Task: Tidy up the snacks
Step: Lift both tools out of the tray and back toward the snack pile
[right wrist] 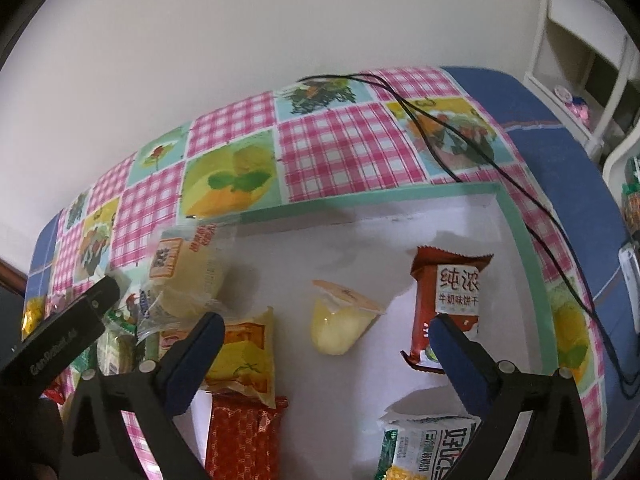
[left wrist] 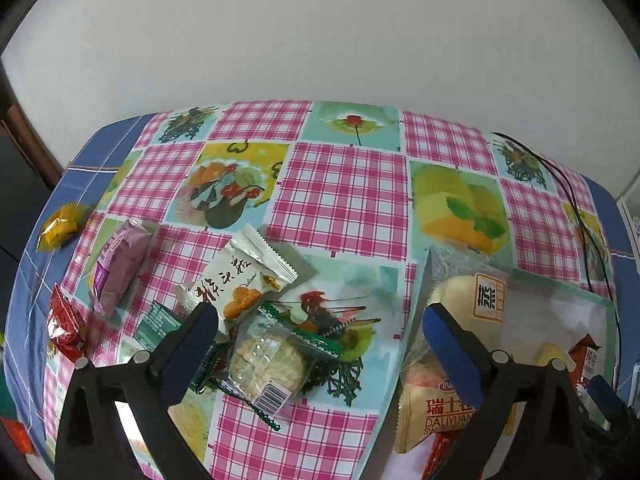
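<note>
Both grippers, left [left wrist: 320,320] and right [right wrist: 326,334], jaws wide apart, nothing held, above snack packets.

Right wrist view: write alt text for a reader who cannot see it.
The right gripper hangs with fingers wide open and empty over a white tray with a green rim on a pink checked tablecloth. In the tray lie a yellow jelly cup, a red biscuit packet, a yellow packet and a pale bun.

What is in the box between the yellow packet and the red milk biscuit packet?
In the right wrist view, a small jelly cup lies on its side between the yellow packet and the red biscuit packet, on the white floor of the box.
</note>
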`<state>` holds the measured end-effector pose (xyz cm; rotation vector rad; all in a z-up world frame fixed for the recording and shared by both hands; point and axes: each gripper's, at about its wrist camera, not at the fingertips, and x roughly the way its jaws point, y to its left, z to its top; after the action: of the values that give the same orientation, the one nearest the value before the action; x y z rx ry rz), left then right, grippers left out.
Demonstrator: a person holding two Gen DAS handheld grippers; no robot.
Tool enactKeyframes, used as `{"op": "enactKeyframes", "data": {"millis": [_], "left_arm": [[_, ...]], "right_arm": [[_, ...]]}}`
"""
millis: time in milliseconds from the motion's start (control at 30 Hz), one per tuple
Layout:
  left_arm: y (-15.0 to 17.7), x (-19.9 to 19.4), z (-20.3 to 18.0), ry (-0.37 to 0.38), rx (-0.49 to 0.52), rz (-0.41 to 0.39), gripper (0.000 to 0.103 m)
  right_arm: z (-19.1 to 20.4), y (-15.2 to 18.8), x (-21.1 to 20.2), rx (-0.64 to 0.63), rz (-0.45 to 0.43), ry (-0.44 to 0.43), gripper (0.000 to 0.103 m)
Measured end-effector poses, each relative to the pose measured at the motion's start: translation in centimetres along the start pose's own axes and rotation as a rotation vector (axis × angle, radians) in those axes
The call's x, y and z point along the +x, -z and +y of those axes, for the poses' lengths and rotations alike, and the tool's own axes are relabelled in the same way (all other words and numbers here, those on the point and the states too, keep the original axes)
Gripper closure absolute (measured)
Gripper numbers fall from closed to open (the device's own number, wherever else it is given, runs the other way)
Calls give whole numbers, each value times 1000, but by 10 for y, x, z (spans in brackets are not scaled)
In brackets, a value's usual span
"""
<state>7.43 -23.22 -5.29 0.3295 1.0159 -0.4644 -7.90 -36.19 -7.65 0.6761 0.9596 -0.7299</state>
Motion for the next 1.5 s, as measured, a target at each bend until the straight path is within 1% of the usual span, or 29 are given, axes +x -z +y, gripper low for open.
{"op": "enactKeyframes", "data": {"millis": [100, 200, 400, 500, 600, 733, 867, 967, 1067, 1133, 1267, 1367, 1500], "left_arm": [[2, -2, 3, -1, -6, -3, 1], [4, -7, 7, 2, -17, -6, 1], [8, -25, 16, -11, 0, -41, 1], [11, -33, 22, -5, 0, -54, 1], [16, -42, 29, 4, -4, -79, 1], [24, -50, 40, 30, -19, -80, 1], [34, -60, 48, 17, -7, -90, 1], [39, -68, 53, 24, -1, -93, 1], [46, -73, 54, -4, 25, -100, 1], [50, -73, 55, -4, 34, -88, 1], [60, -73, 59, 12, 14, -56, 1], [68, -69, 62, 13, 15, -19, 1], [78, -62, 69, 12, -5, 38, 1]], "right_arm": [[4, 2, -4, -18, -16, 9, 0], [7, 3, -6, -25, -5, 40, 0], [14, 12, -24, -63, -54, 61, 0], [14, 16, -32, -42, -70, 47, 0], [15, 22, -40, -23, -89, 61, 0], [17, 32, -46, -12, -84, 24, 0], [20, 44, -53, -13, -86, 16, 1], [24, 53, -58, -21, -85, 6, 1], [25, 62, -59, -28, -74, 4, 1], [24, 69, -59, -27, -61, -10, 2], [26, 81, -61, -33, -44, -28, 3], [28, 89, -63, -29, -41, -30, 3], [29, 98, -67, -9, -34, -53, 3]]}}
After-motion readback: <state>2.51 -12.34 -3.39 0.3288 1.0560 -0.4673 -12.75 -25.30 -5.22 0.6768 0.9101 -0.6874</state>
